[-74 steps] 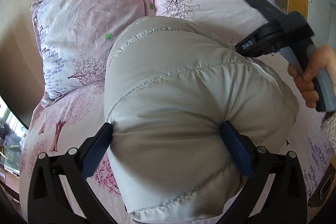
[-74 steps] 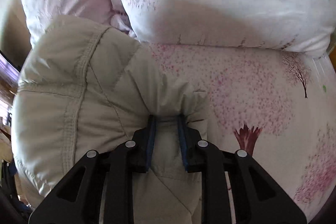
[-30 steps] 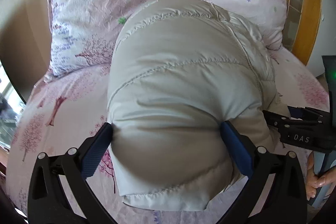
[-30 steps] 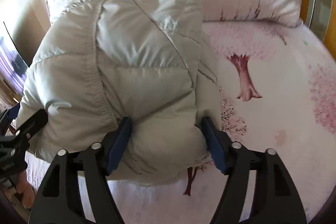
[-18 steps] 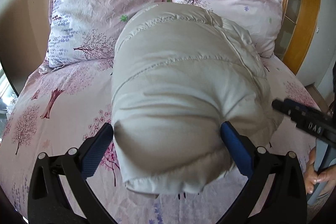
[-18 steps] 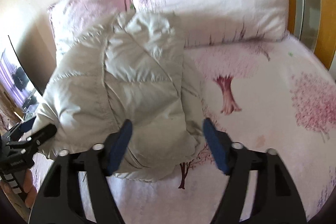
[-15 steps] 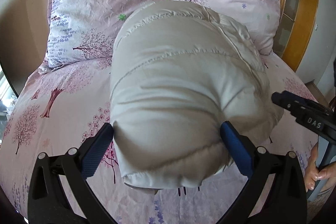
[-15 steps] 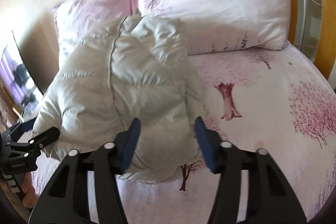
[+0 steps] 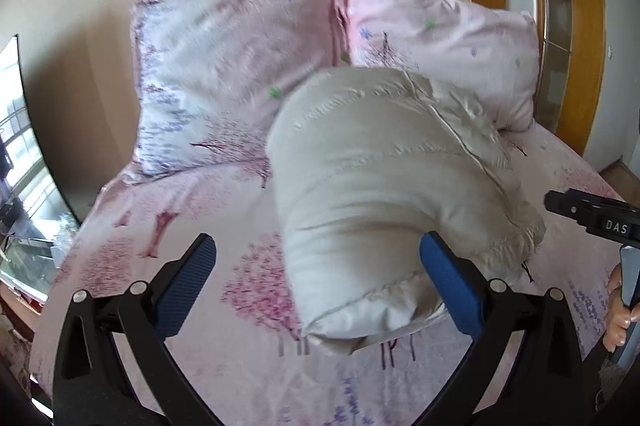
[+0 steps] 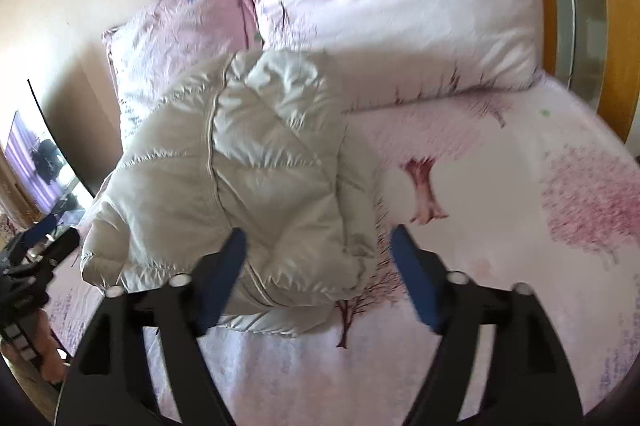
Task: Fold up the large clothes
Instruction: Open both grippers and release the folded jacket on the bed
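A pale grey quilted puffer jacket (image 9: 384,186) lies folded into a thick bundle on the pink floral bed sheet (image 9: 192,238); it also shows in the right wrist view (image 10: 248,178). My left gripper (image 9: 316,266) is open and empty, drawn back at the near end of the bundle, with its right finger beside the jacket's edge. My right gripper (image 10: 320,266) is open and empty, above the bundle's near right corner. The right gripper's body also shows at the right edge of the left wrist view (image 9: 592,218).
Two pink floral pillows (image 9: 224,82) (image 9: 444,38) lean on the beige wall behind the jacket. A wooden door frame (image 9: 576,26) stands at the right. A dark screen and a window (image 9: 16,130) are at the left. The left hand-held gripper (image 10: 28,262) shows at the left edge.
Both grippers let go of the jacket, opened and pulled back towards the foot of the bed. The folded jacket stays on the sheet.
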The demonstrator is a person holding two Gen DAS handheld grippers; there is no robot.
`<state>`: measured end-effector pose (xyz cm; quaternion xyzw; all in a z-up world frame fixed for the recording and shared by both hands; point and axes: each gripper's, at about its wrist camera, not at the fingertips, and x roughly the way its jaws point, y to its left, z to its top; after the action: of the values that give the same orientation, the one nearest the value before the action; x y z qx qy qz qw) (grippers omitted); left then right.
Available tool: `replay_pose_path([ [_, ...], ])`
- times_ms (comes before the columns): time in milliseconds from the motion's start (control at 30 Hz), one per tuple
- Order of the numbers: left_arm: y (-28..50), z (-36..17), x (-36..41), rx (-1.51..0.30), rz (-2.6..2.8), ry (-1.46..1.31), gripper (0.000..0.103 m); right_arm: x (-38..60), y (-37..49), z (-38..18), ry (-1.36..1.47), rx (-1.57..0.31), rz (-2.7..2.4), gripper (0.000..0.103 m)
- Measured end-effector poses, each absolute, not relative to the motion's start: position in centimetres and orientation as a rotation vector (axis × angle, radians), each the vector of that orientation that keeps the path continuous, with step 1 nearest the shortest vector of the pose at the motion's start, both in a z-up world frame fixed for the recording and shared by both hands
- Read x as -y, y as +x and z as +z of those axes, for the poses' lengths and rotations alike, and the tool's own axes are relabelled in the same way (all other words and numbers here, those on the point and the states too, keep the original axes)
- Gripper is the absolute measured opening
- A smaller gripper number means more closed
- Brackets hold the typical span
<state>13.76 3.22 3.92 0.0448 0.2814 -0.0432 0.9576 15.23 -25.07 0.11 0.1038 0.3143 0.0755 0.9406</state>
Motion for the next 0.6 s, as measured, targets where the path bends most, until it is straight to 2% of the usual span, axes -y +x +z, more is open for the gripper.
replay_pose_path([
  [133,13.2,4.0,-3.4,-0.577,-0.076,0.093,0.101,24.4,15.0,0.2,0.193,-0.624,0.172,0.076],
  [267,13.4,3.3,-3.2,-0.596,-0.063,0.1,0.101,22.7,16.4,-1.4,0.117,-0.691,0.164,0.063],
  [367,13.4,3.0,-3.4,-0.602,-0.05,0.091,0.101,22.2,18.7,-4.3,0.089,-0.802,0.138,0.062],
  [500,12.6,2.9,-4.1,-0.604,-0.036,0.093,0.101,22.0,18.2,-3.4,0.062,-0.786,0.102,0.062],
  [533,12.3,2.8,-4.3,-0.605,-0.037,0.094,0.101,22.0,17.5,-2.9,0.059,-0.764,0.099,0.063],
  [567,12.0,2.7,-4.3,-0.607,-0.035,0.094,0.101,22.1,16.9,-2.4,0.06,-0.744,0.097,0.069],
  [600,11.8,2.6,-4.5,-0.612,-0.037,0.091,0.101,22.2,16.2,-1.9,0.064,-0.724,0.095,0.083],
])
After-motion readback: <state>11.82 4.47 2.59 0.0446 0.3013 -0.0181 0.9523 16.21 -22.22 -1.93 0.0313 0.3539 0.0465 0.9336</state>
